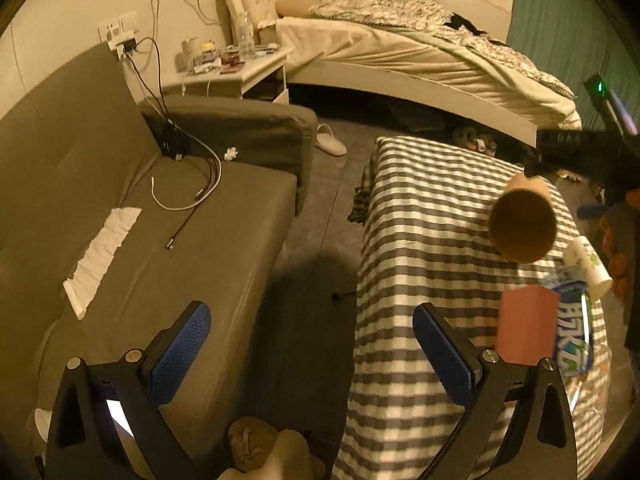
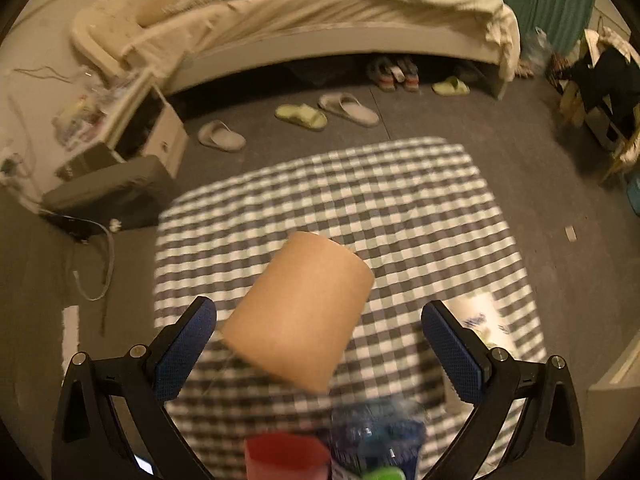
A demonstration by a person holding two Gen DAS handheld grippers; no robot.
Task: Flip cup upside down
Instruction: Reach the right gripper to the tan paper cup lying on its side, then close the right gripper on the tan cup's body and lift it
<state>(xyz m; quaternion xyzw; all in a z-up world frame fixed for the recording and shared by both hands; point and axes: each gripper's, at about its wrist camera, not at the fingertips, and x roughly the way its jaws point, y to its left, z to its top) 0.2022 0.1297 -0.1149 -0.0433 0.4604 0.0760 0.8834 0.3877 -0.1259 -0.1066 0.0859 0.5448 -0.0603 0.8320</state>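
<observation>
Tumbling in mid-air above the checked surface [image 2: 360, 184], near its middle: brown paper cup [image 2: 298, 312], tilted on its side, mouth toward the near edge. Right tongs [image 2: 319, 344] spread wide, gripping nothing; left tongs [image 1: 312, 352] likewise spread, off the surface's left edge. Flip seemingly under way, not yet landed upside down.

Cup [image 2: 298, 312] tilted above table [image 2: 420, 208], sofa [image 1: 160, 216] left, bed [image 1: 400, 56] behind
</observation>
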